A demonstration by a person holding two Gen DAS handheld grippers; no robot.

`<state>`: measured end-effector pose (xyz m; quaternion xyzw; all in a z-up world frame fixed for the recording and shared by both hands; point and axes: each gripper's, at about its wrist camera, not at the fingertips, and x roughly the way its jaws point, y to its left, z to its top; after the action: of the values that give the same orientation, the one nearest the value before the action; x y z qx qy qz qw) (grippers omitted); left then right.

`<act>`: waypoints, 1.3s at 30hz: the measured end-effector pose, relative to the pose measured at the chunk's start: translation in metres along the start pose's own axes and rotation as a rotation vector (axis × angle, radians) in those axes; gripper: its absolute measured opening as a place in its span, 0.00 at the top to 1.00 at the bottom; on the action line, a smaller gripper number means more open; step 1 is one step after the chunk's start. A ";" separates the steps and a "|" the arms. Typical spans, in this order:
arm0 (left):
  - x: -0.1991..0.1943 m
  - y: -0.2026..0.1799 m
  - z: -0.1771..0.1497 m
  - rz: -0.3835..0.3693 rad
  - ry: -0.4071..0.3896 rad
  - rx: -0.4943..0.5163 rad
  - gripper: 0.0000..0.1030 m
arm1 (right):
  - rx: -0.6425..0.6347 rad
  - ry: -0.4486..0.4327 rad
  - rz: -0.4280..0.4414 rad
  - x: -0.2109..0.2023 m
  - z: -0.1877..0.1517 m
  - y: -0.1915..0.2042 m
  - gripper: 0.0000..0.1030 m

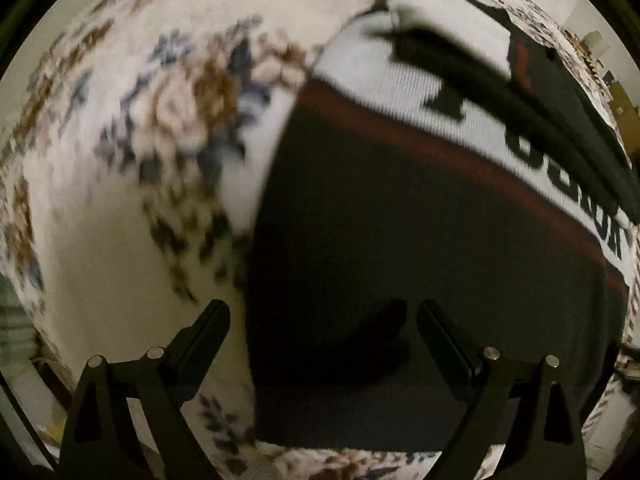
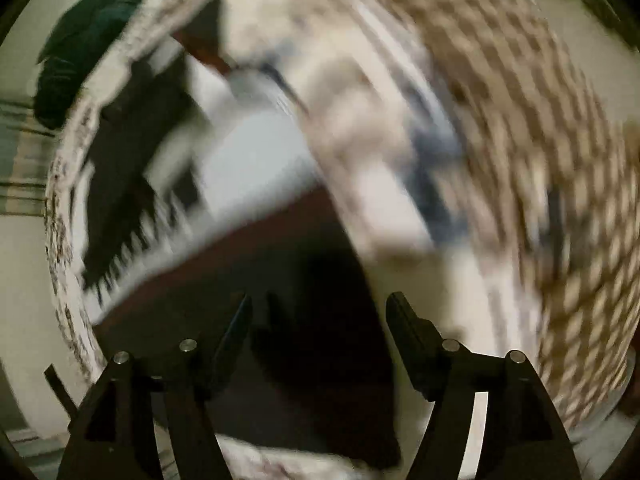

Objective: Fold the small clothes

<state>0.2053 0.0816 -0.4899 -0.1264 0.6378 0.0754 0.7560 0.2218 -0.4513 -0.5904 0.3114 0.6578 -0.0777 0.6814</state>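
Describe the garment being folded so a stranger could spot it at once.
Start from the cream floral cloth that covers the surface. On it lies a knitted sweater, mostly black, with a dark red stripe edging a white band that carries black lettering. A dark green garment sits farther off, but only the sweater has the stripes and letters.

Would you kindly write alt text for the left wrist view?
The open left claw hovers over a dark sweater with a red stripe and a white lettered band, spread on a floral cloth. The image is motion-blurred.
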 end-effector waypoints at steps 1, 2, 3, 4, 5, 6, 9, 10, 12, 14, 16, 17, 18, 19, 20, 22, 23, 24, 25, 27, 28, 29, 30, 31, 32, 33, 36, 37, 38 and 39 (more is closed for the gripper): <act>0.007 0.002 -0.005 -0.009 0.012 -0.007 0.07 | 0.008 0.015 0.020 0.007 -0.006 -0.008 0.31; 0.013 0.005 -0.009 -0.019 0.024 -0.017 0.07 | 0.010 0.034 0.045 0.015 -0.015 -0.015 0.31; 0.020 0.007 -0.012 -0.046 0.030 -0.033 0.07 | 0.007 0.056 0.094 0.024 -0.024 -0.019 0.31; 0.028 0.009 -0.015 -0.069 0.039 -0.048 0.07 | 0.007 0.065 0.118 0.028 -0.028 -0.022 0.31; 0.034 0.011 -0.016 -0.085 0.045 -0.059 0.07 | 0.013 0.075 0.163 0.034 -0.033 -0.023 0.29; 0.037 0.012 -0.017 -0.098 0.036 -0.070 0.07 | 0.015 0.073 0.191 0.037 -0.036 -0.023 0.29; 0.029 0.012 -0.023 -0.125 -0.029 -0.070 0.34 | -0.011 0.057 0.233 0.042 -0.048 -0.025 0.33; 0.025 0.010 -0.026 -0.136 -0.047 -0.057 0.64 | -0.034 0.056 0.211 0.042 -0.052 -0.023 0.53; 0.014 0.011 -0.029 -0.139 -0.078 -0.035 0.81 | -0.043 0.055 0.198 0.042 -0.057 -0.021 0.74; 0.002 0.015 -0.032 -0.164 -0.110 -0.046 0.84 | -0.027 0.033 0.202 0.038 -0.062 -0.023 0.85; -0.014 0.021 -0.036 -0.186 -0.145 -0.055 0.85 | 0.000 0.015 0.200 0.029 -0.068 -0.024 0.87; -0.023 0.023 -0.035 -0.193 -0.160 -0.054 0.85 | 0.014 0.010 0.210 0.024 -0.075 -0.023 0.88; -0.032 0.026 -0.034 -0.194 -0.179 -0.043 0.85 | 0.019 0.010 0.216 0.021 -0.079 -0.020 0.88; -0.039 0.028 -0.034 -0.201 -0.191 -0.031 0.85 | 0.018 0.007 0.225 0.014 -0.083 -0.016 0.88; -0.044 0.031 -0.031 -0.222 -0.186 -0.021 0.85 | 0.008 -0.001 0.237 0.003 -0.091 -0.012 0.88; -0.044 0.032 -0.023 -0.243 -0.172 -0.008 0.85 | -0.016 -0.020 0.225 -0.009 -0.096 -0.003 0.88; -0.038 0.032 -0.019 -0.250 -0.147 0.011 0.85 | -0.016 -0.024 0.224 -0.012 -0.097 -0.003 0.88; -0.027 0.032 -0.019 -0.244 -0.122 0.023 0.84 | -0.009 -0.013 0.233 -0.010 -0.094 -0.006 0.88; -0.020 0.034 -0.017 -0.253 -0.099 0.026 0.84 | -0.001 -0.003 0.221 -0.008 -0.090 -0.014 0.85; 0.000 0.034 -0.018 -0.261 -0.045 0.022 0.80 | 0.040 0.034 0.195 0.010 -0.086 -0.024 0.80; 0.008 0.037 -0.019 -0.284 -0.028 0.009 0.79 | 0.055 0.068 0.170 0.020 -0.087 -0.032 0.74; 0.010 0.039 -0.023 -0.305 -0.022 -0.005 0.75 | 0.060 0.085 0.160 0.027 -0.087 -0.033 0.61; 0.013 0.042 -0.024 -0.317 -0.021 -0.022 0.72 | 0.062 0.101 0.172 0.034 -0.093 -0.039 0.58; 0.016 0.045 -0.026 -0.339 -0.016 -0.034 0.65 | 0.059 0.107 0.176 0.038 -0.096 -0.040 0.57; 0.017 0.047 -0.028 -0.362 -0.008 -0.043 0.56 | 0.052 0.113 0.182 0.042 -0.100 -0.041 0.54; 0.021 0.048 -0.032 -0.374 0.002 -0.048 0.52 | 0.037 0.123 0.187 0.047 -0.105 -0.041 0.53; 0.022 0.045 -0.042 -0.369 -0.015 -0.029 0.52 | 0.044 0.108 0.200 0.057 -0.109 -0.038 0.51; 0.018 0.043 -0.045 -0.352 -0.030 -0.019 0.65 | 0.058 0.099 0.209 0.057 -0.110 -0.038 0.50; 0.015 0.041 -0.046 -0.340 -0.039 -0.009 0.79 | 0.070 0.083 0.207 0.054 -0.111 -0.038 0.54; 0.010 0.040 -0.045 -0.339 -0.045 -0.004 0.80 | 0.071 0.064 0.209 0.050 -0.114 -0.036 0.64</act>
<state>0.1534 0.1063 -0.5102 -0.2320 0.5900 -0.0488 0.7718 0.1128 -0.4046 -0.6427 0.4045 0.6399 -0.0192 0.6531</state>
